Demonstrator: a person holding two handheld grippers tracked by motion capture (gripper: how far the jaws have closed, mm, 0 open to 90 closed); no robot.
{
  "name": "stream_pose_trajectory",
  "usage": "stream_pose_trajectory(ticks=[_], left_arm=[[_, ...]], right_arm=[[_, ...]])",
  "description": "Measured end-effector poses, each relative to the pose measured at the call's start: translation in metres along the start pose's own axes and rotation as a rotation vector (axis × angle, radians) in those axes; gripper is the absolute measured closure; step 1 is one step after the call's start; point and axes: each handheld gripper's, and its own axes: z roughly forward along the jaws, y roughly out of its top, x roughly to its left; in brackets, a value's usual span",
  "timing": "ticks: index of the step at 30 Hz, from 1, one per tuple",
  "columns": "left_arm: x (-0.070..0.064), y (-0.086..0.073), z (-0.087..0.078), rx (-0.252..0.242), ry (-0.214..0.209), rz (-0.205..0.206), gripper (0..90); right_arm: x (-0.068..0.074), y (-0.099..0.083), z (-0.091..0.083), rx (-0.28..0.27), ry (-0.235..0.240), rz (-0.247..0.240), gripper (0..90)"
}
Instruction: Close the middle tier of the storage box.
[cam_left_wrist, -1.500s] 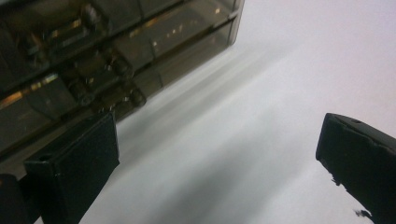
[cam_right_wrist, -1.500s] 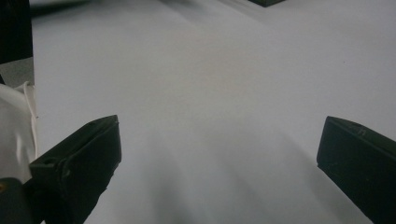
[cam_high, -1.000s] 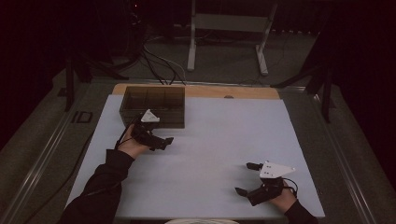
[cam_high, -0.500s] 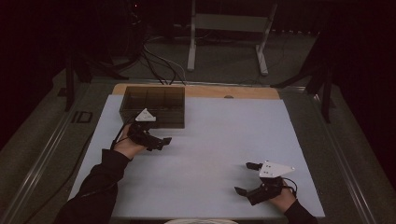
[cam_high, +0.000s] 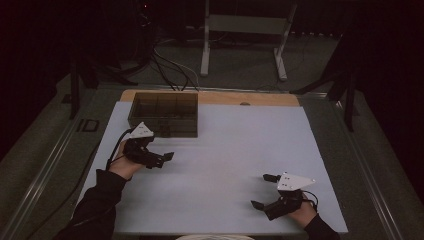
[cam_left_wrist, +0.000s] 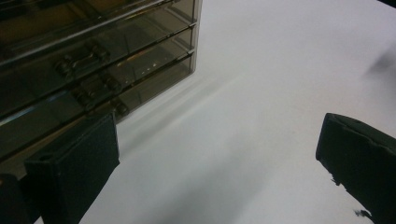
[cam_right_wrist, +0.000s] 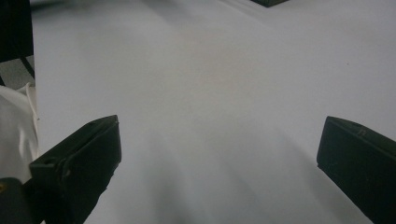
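1. My left gripper (cam_high: 167, 157): jaws spread wide, empty, just in front of the smoked drawer box (cam_high: 165, 114) at the mat's far-left.
2. Right gripper (cam_high: 261, 191): jaws apart too, idle near me.
3. Next, I'd say: line up w/ a drawer handle (cam_left_wrist: 81, 59), approach square, slow.

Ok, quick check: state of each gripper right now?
Left gripper: open, jaws wide apart, holding nothing, beside the smoked drawer box.
Right gripper: open, jaws wide apart, holding nothing, above the white table.
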Motion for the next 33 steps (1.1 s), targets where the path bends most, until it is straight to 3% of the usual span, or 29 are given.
stream_pose_trajectory(ticks=[4, 6, 15, 22, 33], left_arm=[[-0.002, -0.006, -0.006, -0.007, 0.023, -0.009, 0.8], [-0.008, -0.013, -0.012, -0.034, 0.063, 0.002, 0.8], [-0.018, -0.032, -0.014, -0.022, 0.058, -0.016, 0.8], [-0.027, -0.051, -0.012, -0.050, 0.061, -0.017, 0.8], [-0.036, -0.081, -0.007, 0.018, 0.065, 0.004, 0.8]], right_arm=[[0.000, 0.000, 0.000, 0.001, 0.000, -0.001, 0.0], [0.000, 0.000, 0.000, 0.001, -0.001, 0.000, 0.0], [0.000, 0.000, 0.000, 0.000, 0.001, 0.002, 0.0], [0.000, 0.000, 0.000, 0.002, -0.001, -0.001, 0.0], [0.001, 0.000, 0.000, 0.002, -0.002, -0.002, 0.0]])
